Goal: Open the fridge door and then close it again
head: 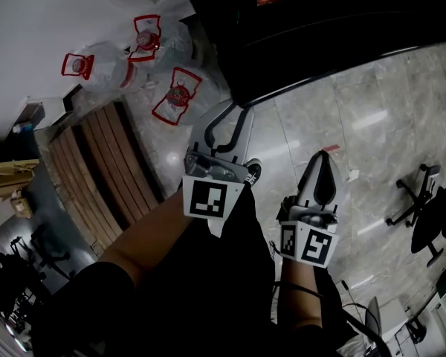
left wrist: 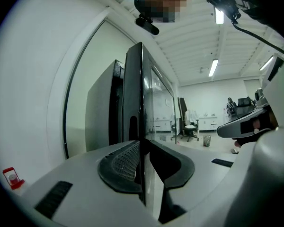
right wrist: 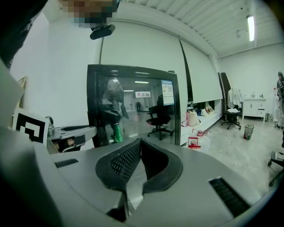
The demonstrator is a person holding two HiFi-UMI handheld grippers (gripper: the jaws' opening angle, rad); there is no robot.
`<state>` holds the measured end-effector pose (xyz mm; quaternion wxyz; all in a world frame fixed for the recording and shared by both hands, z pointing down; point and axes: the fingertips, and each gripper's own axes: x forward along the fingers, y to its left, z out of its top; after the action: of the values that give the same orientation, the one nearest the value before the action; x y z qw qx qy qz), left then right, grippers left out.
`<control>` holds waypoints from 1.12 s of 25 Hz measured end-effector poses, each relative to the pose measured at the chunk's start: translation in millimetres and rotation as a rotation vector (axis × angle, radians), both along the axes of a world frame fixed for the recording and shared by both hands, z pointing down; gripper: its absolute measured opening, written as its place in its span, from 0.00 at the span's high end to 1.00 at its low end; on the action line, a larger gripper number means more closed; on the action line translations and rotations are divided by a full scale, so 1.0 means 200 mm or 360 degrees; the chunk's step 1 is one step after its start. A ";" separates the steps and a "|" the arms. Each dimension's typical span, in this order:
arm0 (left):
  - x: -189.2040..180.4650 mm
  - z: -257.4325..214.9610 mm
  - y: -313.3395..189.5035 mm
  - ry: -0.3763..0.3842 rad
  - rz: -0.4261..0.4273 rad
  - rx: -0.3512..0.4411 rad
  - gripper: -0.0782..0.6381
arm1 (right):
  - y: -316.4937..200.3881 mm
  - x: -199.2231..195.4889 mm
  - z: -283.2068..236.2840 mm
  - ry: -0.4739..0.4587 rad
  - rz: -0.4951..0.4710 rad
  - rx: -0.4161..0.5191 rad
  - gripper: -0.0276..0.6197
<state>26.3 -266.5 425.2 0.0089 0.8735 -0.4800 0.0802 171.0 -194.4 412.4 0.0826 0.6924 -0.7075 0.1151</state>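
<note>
Left gripper [head: 234, 114] pinches the fridge door [left wrist: 132, 103] edge-on — right gripper [head: 325, 159] (jaws together, empty) hovers alongside.

No text or label is clear enough to read.

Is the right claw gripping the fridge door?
No, the right claw is shut on nothing, and the fridge door stands well beyond it.

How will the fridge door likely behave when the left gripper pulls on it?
The fridge door looks like a tall rigid panel, so it should probably swing as one stiff piece rather than flex, and may feel heavy. Its glossy, reflective face suggests the left gripper, closed on the thin door edge, could slip.
</note>
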 end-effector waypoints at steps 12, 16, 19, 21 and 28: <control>-0.09 0.01 -0.19 0.0013 -0.0034 -0.0007 0.79 | -0.07 -0.04 0.02 -0.0004 0.0010 -0.0019 0.93; -0.10 0.01 -0.18 0.0069 -0.0042 -0.0015 0.79 | -0.06 -0.05 -0.01 -0.0007 0.0022 -0.0006 0.93; -0.15 0.00 -0.16 0.0057 -0.0077 -0.0012 0.80 | -0.05 -0.09 -0.04 -0.0045 0.0009 0.0011 0.93; -0.18 -0.04 -0.14 0.0068 -0.0117 -0.0001 0.88 | -0.06 -0.14 -0.07 -0.0068 -0.0035 0.0030 0.93; -0.23 -0.45 0.12 0.0184 -0.0095 -0.0015 0.88 | 0.00 -0.34 -0.45 -0.0057 -0.0227 0.0161 0.93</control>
<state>-20.6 -243.0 334.8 0.0432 0.8620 -0.5040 0.0316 103.5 -194.5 322.2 0.0430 0.6414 -0.7612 0.0854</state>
